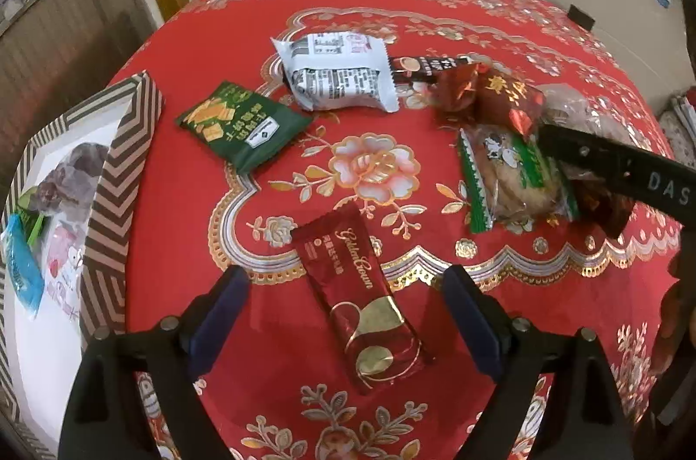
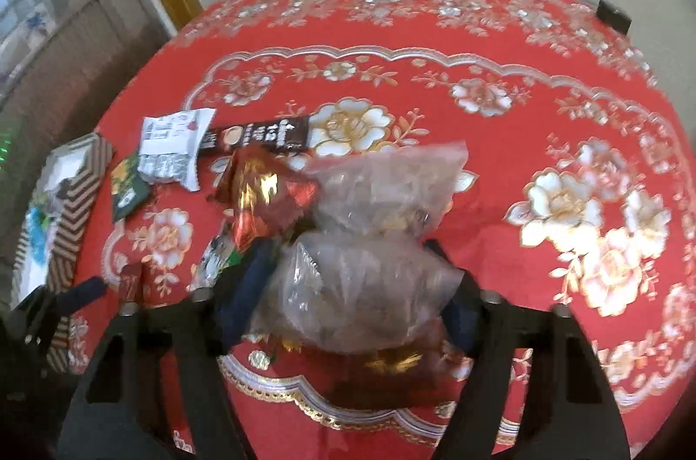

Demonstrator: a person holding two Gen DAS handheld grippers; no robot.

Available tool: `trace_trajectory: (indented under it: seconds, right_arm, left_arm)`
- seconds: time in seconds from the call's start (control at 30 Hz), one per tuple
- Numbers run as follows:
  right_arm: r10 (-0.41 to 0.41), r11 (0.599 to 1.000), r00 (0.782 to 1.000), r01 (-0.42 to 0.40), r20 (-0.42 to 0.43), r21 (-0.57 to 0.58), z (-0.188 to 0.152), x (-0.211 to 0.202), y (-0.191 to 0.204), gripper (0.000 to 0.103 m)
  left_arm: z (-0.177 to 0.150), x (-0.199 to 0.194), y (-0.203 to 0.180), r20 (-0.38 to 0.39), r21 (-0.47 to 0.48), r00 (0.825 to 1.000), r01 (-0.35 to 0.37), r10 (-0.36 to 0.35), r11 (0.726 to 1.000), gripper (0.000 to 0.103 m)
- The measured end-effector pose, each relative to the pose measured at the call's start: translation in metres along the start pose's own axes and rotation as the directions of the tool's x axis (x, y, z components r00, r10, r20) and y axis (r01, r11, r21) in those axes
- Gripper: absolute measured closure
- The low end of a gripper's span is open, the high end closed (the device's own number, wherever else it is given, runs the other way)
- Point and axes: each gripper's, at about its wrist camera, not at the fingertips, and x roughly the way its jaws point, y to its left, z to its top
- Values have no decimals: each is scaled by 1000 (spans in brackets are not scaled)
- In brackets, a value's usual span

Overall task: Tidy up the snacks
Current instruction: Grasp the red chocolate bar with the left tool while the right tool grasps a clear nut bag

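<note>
A dark red Golden Crown bar (image 1: 361, 299) lies on the red tablecloth between the wide-apart fingers of my left gripper (image 1: 346, 273), which is open and not touching it. My right gripper (image 2: 348, 247) is shut on a clear plastic bag (image 2: 361, 286) of brownish snacks, and the bag fills the gap between both pads. A second clear bag (image 2: 387, 186) lies just behind it. In the left wrist view, the right gripper's black finger (image 1: 609, 164) reaches into the pile of snacks at the right.
A chevron-patterned box (image 1: 117, 173) holding several packets stands at the table's left edge. A green packet (image 1: 237, 125), a white packet (image 1: 335, 73), a brown stick (image 1: 426, 66), red foil packets (image 1: 491, 95) and a green-edged biscuit packet (image 1: 509, 173) lie loose. A wall runs behind the table.
</note>
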Motion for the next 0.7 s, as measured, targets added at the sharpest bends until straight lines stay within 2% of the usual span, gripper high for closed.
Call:
trace_trajectory:
  seconds: [0.07, 0.13, 0.17, 0.2, 0.23, 0.33, 0.47, 0.7]
  right_arm:
    - [16, 1000, 999, -17, 38, 14, -7, -11, -5, 60]
    - [6, 1000, 998, -6, 62, 0, -10, -20, -5, 63]
    - [2, 1000, 998, -2, 63, -5, -13, -22, -5, 63]
    - [0, 1000, 998, 1, 59, -16, -17, -24, -5, 64]
    - [-1, 1000, 998, 2, 60, -23, -20, -25, -4, 64]
    - [2, 999, 998, 1, 65, -35, -28, -29, -2, 66]
    - [31, 999, 995, -27, 90, -43, -40, -44, 2, 69]
    - [118, 993, 984, -117, 131, -18, -52, -59, 10, 69]
  left_arm:
    - [-1, -3, 3, 23, 10, 1000, 4, -4, 1000, 22]
    - [-2, -7, 6, 36, 13, 999, 6, -7, 1000, 48]
    - [-1, -9, 8, 38, 16, 999, 9, -10, 1000, 55]
    - [-1, -10, 9, 39, 19, 999, 11, -12, 1000, 67]
    - [-1, -10, 11, 38, 25, 999, 16, -16, 1000, 72]
    - [-3, -11, 15, 41, 36, 999, 34, -36, 999, 75]
    - [-5, -15, 26, 27, 7, 997, 71, -72, 997, 76]
    - [-8, -31, 42, 62, -14, 996, 63, -62, 998, 76]
